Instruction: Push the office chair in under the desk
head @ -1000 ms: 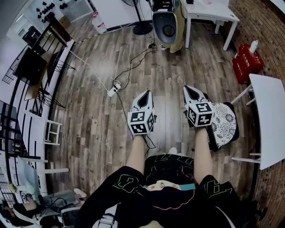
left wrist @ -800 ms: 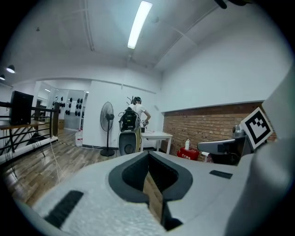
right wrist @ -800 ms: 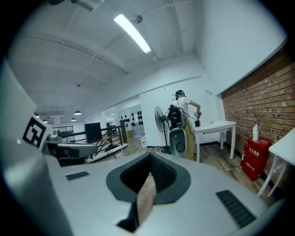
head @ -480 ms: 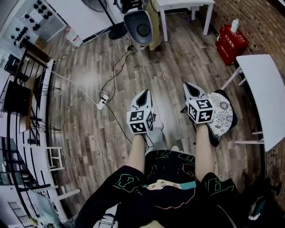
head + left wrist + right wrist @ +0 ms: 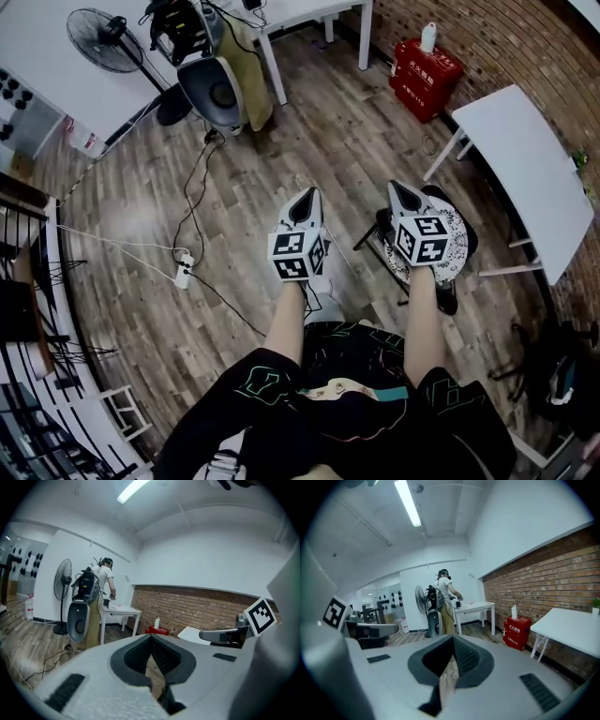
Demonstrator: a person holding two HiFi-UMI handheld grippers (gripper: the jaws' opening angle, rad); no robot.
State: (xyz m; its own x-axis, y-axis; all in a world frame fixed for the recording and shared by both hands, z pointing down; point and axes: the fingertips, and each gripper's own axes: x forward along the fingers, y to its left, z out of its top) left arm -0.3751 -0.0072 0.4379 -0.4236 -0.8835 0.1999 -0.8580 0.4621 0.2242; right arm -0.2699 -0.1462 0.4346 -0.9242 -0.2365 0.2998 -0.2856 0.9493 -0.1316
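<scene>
Reaching out from a black-clad lap, two bare forearms, one tool each. Left gripper jaws pressed together, nothing between, over wood floor just left of office chair. Right gripper jaws together too, empty, over chair's left seat edge in head view; can't tell if touching. Chair: patterned seat, dark legs, standing out on open floor, not under desk. Desk just right of chair and a bit beyond, white top, thin legs, along brick wall. Well left of chair: power strip, cables trailing away. Beyond chair, at the wall: red box, white bottle on top. Farther beyond chair, leftward: white table, grey speaker-like unit, standing fan. At that table in both gripper views: a person, standing.
</scene>
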